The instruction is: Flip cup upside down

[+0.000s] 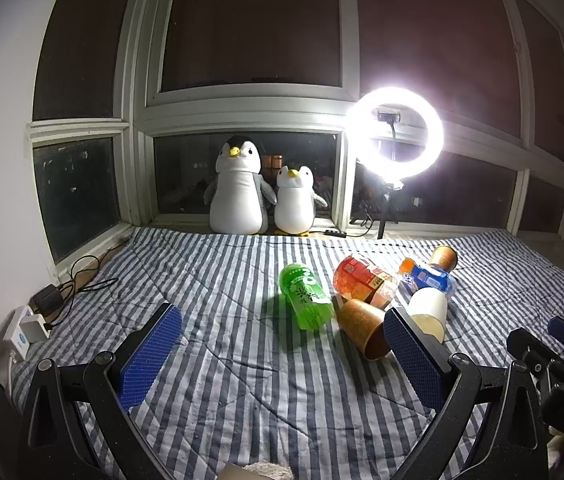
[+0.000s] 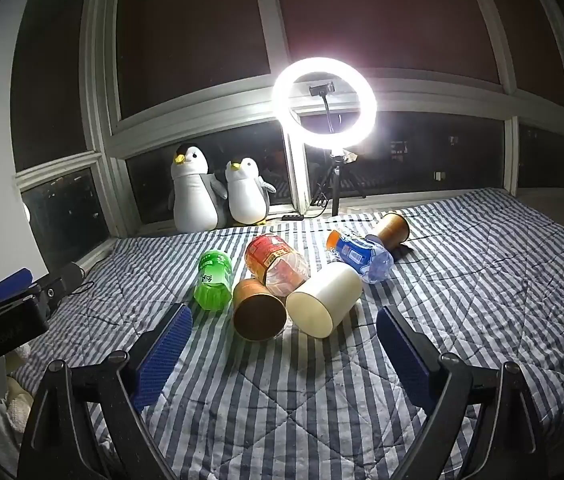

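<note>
**Ana:** Blue ribbed pads line both sets of tongs, and both stand spread wide with nothing between them: the right tongs (image 2: 284,354) low over the bed (image 2: 482,280), the left tongs (image 1: 282,356) off to their left.

**Ben:** Which cup?

**Ana:** Three lie tipped on the striped quilt. The brown cup (image 2: 258,309) and white cup (image 2: 324,300) are nearest the right tongs, mouths toward them, touching the clear red-labelled bottle (image 2: 275,262). Another brown cup (image 2: 392,229) lies further back.

**Ben:** How would you go about it?

**Ana:** I'd pinch the wall mid-length, lightly; it looks like thin paper, likely to crush. Lift clear of the green bottle (image 2: 213,280) and blue-labelled bottle (image 2: 358,256), roll the wrist, set it rim-down. A soft quilt could tilt it.
</note>
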{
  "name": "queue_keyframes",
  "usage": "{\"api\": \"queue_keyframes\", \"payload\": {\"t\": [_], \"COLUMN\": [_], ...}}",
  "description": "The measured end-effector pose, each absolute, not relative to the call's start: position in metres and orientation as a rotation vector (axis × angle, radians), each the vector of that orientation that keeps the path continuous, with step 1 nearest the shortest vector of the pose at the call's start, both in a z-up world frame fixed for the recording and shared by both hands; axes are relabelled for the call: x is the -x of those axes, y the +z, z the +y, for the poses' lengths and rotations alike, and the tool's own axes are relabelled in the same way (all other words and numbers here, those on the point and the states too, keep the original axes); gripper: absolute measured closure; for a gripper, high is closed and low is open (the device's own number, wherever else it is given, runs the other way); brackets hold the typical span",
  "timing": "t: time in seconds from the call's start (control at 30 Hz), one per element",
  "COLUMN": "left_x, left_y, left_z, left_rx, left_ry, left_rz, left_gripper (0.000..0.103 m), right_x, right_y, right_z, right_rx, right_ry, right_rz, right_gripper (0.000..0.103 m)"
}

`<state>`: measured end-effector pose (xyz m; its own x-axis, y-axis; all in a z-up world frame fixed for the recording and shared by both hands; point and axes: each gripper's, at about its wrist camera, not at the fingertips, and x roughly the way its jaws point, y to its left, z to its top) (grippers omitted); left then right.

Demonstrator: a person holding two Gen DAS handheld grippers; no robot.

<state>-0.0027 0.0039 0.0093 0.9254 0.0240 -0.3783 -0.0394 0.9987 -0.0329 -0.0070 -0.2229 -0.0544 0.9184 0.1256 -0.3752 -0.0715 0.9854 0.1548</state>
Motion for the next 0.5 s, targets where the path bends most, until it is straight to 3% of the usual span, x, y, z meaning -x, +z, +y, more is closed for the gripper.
{"api": "queue_keyframes", "payload": {"t": [0.5], "left_x": [-0.0002], "left_y": [0.0050], "left_z": [0.0016], "left_rx": [0.040], "left_ry": [0.026], "left_rz": [0.396], "left_gripper": [0.001], "right_x": [0.0065], "right_y": [-0.0516], "right_z": [-0.2259], "right_rx": [-0.140], "right_ry": [0.092], "right_rz": [0.391], "right_gripper": [0.008]}}
